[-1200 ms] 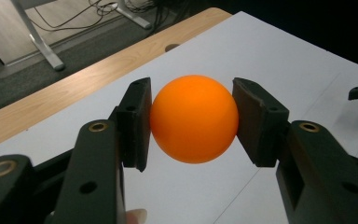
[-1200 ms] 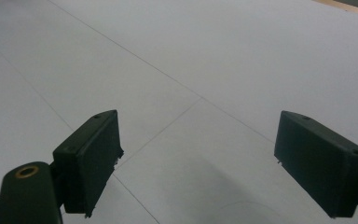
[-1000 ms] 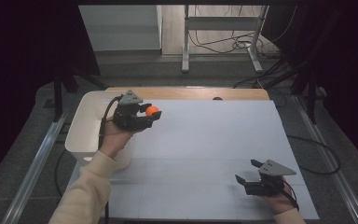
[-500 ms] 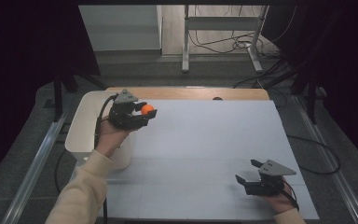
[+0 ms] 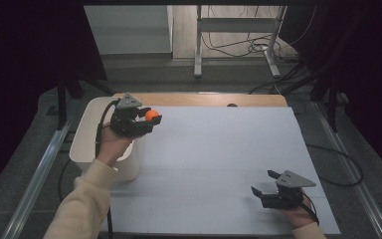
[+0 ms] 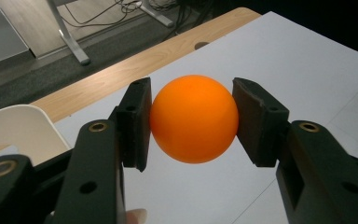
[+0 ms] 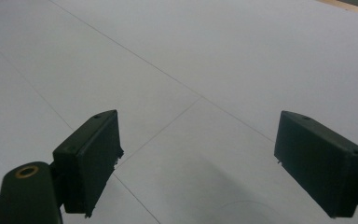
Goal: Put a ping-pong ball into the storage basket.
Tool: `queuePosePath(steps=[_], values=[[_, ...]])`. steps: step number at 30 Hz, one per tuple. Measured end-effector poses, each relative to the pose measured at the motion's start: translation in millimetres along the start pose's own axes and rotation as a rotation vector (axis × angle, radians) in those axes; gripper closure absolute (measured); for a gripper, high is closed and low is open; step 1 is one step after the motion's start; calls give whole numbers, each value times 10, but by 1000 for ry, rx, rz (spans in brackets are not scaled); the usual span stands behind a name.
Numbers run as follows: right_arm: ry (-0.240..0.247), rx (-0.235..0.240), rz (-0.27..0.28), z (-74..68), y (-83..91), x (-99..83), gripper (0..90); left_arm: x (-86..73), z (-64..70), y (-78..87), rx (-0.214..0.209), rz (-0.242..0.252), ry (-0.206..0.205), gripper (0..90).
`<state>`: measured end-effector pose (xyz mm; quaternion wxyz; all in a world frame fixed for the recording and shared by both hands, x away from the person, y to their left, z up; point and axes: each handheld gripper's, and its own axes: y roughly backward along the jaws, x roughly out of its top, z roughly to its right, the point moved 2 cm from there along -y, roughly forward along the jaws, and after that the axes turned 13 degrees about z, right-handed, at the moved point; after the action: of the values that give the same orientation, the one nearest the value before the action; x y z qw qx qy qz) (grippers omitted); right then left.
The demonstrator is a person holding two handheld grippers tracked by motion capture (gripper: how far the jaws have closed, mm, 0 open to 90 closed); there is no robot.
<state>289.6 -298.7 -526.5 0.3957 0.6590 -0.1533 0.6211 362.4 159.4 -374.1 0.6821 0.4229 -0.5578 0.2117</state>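
An orange ball (image 5: 151, 115) (image 6: 194, 118) is held between the two jaws of my left gripper (image 5: 149, 119) (image 6: 191, 122), which is shut on it. That gripper hangs at the table's left, beside the inner rim of a white bin (image 5: 87, 137). My right gripper (image 5: 262, 185) (image 7: 198, 163) rests low over the white table (image 5: 229, 149) near the front right corner. Its jaws stand wide apart with nothing between them.
The white bin (image 6: 14, 123) stands off the left edge of the table. A wooden strip (image 5: 209, 99) (image 6: 135, 65) runs along the table's far edge. Beyond it lie cables and metal table legs (image 5: 198, 45) on the floor.
My left gripper has moved a little to the left and away with the orange ball, closer to the white bin. The right gripper has stayed still.
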Motion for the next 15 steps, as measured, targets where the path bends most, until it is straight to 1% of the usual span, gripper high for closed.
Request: queuePosePath(steps=[15], values=[[0,0,0,0,-1,0,148,-5,-96,47,25,-1,14,499]])
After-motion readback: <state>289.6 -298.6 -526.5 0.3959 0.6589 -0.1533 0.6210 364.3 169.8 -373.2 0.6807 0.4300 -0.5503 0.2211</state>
